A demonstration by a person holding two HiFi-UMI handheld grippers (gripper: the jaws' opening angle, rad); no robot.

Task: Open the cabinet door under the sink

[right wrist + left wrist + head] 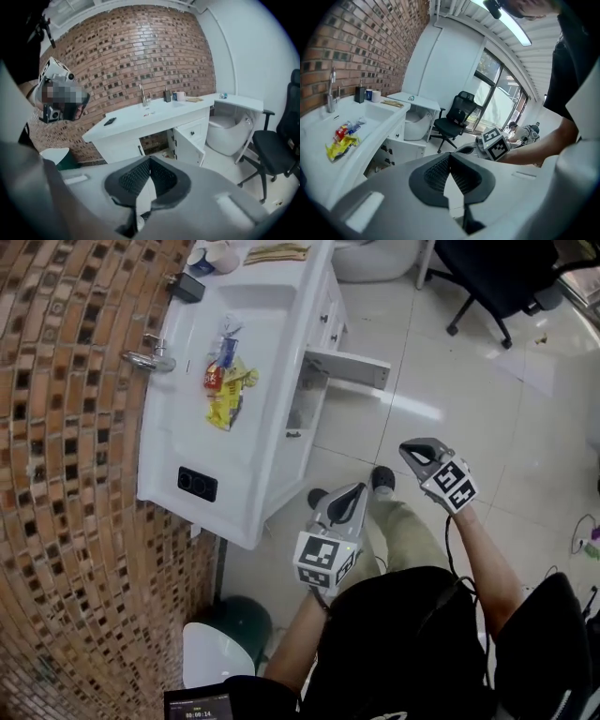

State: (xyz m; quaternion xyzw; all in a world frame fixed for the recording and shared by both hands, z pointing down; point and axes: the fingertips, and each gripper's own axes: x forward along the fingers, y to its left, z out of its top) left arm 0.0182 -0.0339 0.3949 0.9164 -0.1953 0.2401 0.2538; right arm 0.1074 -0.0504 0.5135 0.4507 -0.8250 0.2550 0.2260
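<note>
Under the sink (178, 432), the cabinet door (349, 368) is being shown swung open, at twelve o'clock from the left gripper (356, 493). The left gripper and the right gripper (411, 450) are being held with jaws together, empty, well apart from it.

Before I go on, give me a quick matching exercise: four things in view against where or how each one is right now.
Things:
1. cabinet door
2. snack packets
3. office chair
4. left tool

States:
A. lying in the sink
B. shut, holding nothing
C. swung open
D. standing on the floor tiles

Pairs: 1-C, 2-A, 3-D, 4-B
</note>
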